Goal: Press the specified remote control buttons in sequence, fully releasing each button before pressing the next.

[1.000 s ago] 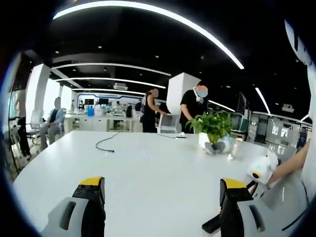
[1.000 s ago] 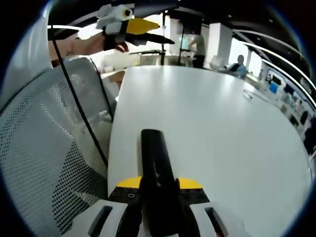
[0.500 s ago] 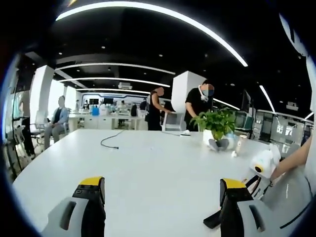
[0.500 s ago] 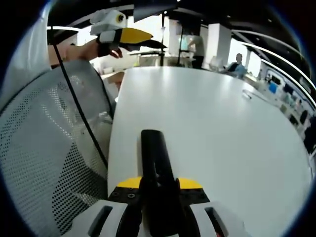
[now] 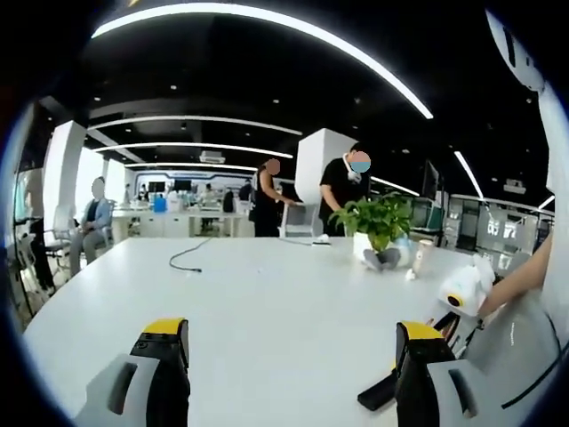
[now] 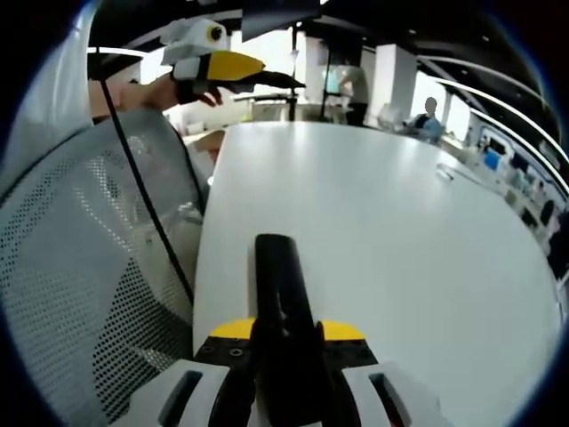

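The black remote control (image 6: 283,320) is seen pinched between the jaws of the right gripper (image 6: 286,349) in the right gripper view, its long body reaching forward over the near edge of the white table (image 6: 382,231), with the yellow-tipped jaws pressed against its two sides. In the same view the left gripper (image 6: 233,68) is caught high at the far left, held up in a hand (image 6: 178,87) above the table, and whether its jaws are apart cannot be told from there. A white mesh chair (image 6: 80,267) is seen at the left of the table, with a black cable (image 6: 142,205) draped across its back. Over in the left gripper view the left gripper (image 5: 292,342) is shown with its jaws spread wide, nothing between them, hanging above the bare white table (image 5: 267,302). The dark end of the remote control (image 5: 377,392) is glimpsed low at the right, just beside the right-hand jaw, and the right gripper (image 5: 464,294) is seen a little farther right. On the far side of the table a potted plant (image 5: 375,227) is spotted, and a loose black cord (image 5: 187,258) is laid on the far left of the tabletop. Two people (image 5: 342,191) are seen standing beyond the table, and another person (image 5: 89,227) is seated at the far left
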Demonstrator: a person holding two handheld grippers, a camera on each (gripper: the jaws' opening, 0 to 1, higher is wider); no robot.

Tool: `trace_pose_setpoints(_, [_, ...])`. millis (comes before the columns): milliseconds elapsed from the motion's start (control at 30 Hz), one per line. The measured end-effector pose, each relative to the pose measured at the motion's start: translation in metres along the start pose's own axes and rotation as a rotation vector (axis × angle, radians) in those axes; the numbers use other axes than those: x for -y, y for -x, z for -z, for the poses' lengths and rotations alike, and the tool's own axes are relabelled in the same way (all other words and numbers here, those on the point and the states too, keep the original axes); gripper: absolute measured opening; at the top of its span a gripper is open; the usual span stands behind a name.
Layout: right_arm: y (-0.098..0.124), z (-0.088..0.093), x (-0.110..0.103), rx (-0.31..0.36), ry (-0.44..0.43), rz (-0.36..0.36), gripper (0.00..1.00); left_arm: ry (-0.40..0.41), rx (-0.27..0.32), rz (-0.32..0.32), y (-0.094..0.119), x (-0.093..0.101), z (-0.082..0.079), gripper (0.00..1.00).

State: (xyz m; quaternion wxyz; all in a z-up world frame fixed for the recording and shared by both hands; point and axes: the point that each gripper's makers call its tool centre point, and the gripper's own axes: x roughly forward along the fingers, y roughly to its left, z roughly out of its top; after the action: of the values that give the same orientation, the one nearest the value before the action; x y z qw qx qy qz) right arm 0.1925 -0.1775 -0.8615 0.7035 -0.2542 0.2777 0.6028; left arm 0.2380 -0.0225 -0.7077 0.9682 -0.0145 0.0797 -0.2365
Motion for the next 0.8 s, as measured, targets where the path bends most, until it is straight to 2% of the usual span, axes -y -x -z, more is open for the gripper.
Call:
trace_pose_setpoints(67, [-0.0003, 0.0006, 0.0003, -0.005, 0.003, -0.002, 0.22, -0.022, 0.005, 0.007, 0.0003, 0.0037, -0.0013, 1.00])
trace_pose_setpoints(200, [-0.0002, 0.0005, 0.0001, -0.011, 0.006, -0.006, 0.22, -0.014, -0.005, 0.006, 0.0011, 0.0104, -0.0003, 1.00])
trace_pose_setpoints(300, [-0.0003, 0.0004, 0.0000, -0.022, 0.008, -0.008, 0.22, 0.011, 0.025, 0.001, 0.0026, 0.0106, -0.0053, 1.00])
trace_pose_setpoints(500, [-0.0003, 0.0011, 0.0005, -0.044, 0.013, -0.012, 0.22, 0.009, 0.011, 0.005, -0.0021, 0.0024, 0.0008, 1.00])
trace_pose_setpoints(800, [-0.0001, 0.0014, 0.0009, -0.081, 0.024, -0.026, 0.21, 0.020, 0.016, 0.023, -0.0003, 0.0097, -0.0016, 0.99])
